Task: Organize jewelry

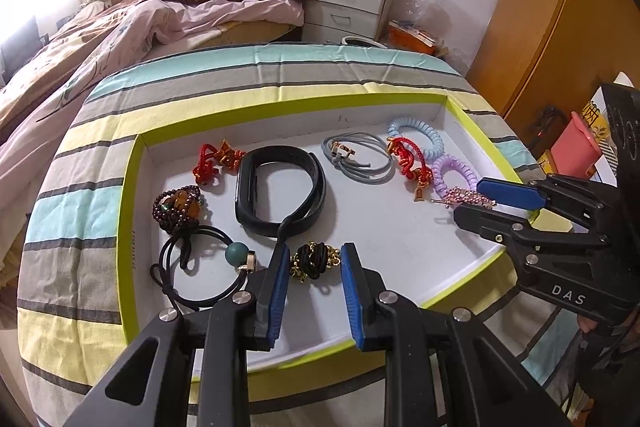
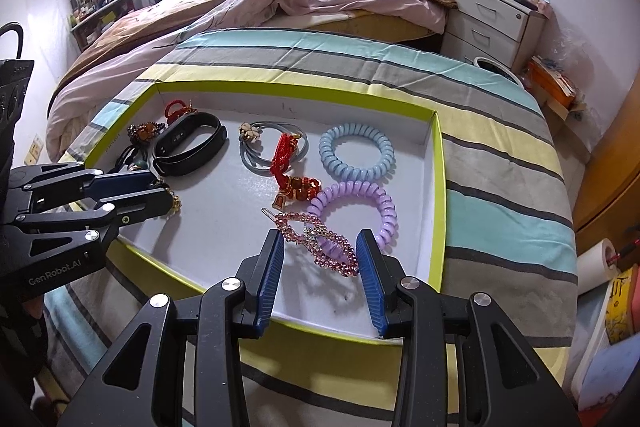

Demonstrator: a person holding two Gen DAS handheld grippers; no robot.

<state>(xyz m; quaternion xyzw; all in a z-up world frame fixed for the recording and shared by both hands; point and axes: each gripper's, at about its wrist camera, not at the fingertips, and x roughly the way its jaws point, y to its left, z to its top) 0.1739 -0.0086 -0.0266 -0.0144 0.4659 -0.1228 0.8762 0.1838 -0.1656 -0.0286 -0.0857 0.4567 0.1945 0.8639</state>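
We see the left hand-held gripper [image 1: 315,263] clamped on a black-and-gold knotted bracelet [image 1: 314,262] in the tray [image 1: 132,195] — the right hand-held gripper [image 2: 320,247] straddles the pink rhinestone hair clip [image 2: 320,245], jaws apart.

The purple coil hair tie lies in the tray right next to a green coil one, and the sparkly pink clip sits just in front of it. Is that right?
Not quite: the coil next to the purple coil hair tie is light blue, not green. The right wrist view shows both plainly in the tray. The rest holds: the sparkly pink clip does sit just in front of the purple one.
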